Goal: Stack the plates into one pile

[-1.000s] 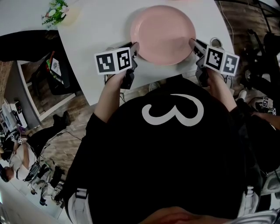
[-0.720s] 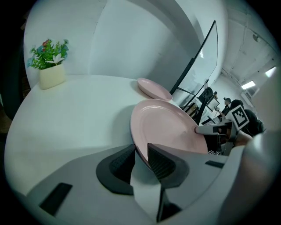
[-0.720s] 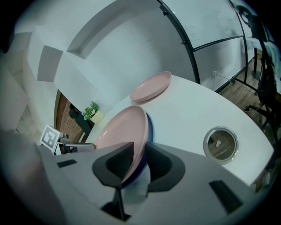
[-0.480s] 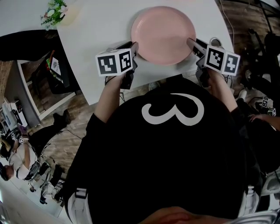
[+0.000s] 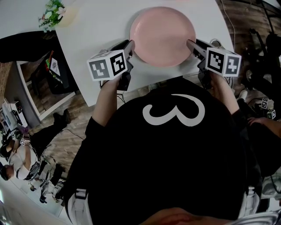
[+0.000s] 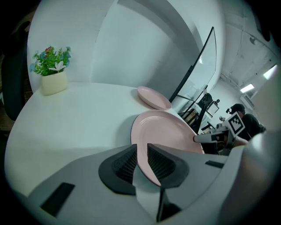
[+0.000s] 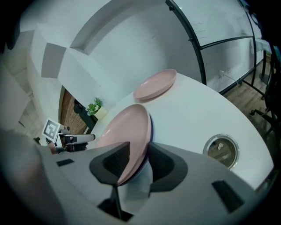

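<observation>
At the table's near edge: the pink plate (image 5: 162, 35) lies on the white table (image 5: 96, 26), directly in front of you and between your two grippers.
Left gripper (image 5: 130, 45): you hold it at the plate's left rim. The rim passes between its jaws, which have just been opening a little. They stand spread, with a gap beside one pad.
Right gripper (image 5: 189, 44): you hold it at the plate's right rim. The rim sits between its jaws, which have just been opening and stand apart, not pinching.
Second pink plate (image 6: 153, 97): it rests farther back on the same tabletop, well apart from the near one, so the two are not yet one pile.
Tabletop: plain white with a rounded outline. A potted plant (image 5: 53, 12) in a pale pot stands at the far left corner. A round cable port (image 7: 221, 149) is set into the surface to the right of your right gripper.
Room, behind the table: a white wall and a black-framed glass partition (image 7: 210, 26).
Room, floor level: a wooden floor (image 5: 66, 145) surrounds the table. A shelf unit (image 5: 52, 72) holding dark items stands by the table's left side. Other people (image 5: 17, 158) appear at the lower left of the head view.
</observation>
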Demonstrator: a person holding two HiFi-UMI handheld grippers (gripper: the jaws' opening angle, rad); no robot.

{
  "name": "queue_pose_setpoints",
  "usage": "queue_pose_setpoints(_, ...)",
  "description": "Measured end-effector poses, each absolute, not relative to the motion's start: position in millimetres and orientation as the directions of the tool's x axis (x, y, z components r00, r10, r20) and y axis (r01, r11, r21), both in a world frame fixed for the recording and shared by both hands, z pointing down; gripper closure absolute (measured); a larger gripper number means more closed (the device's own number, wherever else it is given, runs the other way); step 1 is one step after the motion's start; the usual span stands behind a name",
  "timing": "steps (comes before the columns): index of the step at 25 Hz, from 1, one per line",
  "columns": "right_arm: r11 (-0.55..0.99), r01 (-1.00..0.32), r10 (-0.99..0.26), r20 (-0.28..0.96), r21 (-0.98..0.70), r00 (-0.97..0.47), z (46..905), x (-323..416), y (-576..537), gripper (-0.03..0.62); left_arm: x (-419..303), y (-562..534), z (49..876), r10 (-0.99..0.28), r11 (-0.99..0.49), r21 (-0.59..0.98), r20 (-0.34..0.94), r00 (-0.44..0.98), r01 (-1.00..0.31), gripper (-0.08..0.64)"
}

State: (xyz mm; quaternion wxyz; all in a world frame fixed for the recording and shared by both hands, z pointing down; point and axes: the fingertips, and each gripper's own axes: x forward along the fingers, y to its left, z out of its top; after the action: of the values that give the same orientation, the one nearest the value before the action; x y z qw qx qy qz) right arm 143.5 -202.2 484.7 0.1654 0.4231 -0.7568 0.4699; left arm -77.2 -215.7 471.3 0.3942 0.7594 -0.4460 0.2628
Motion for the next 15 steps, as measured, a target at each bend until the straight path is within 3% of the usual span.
queue_pose_setpoints(15, 0.121, -0.769, -0.548, 0.604, -0.628, -0.579, 476, 191, -262, 0.454, -32, -250, 448, -0.472, -0.351, 0.423, 0.691, 0.548, -0.835, 0.512)
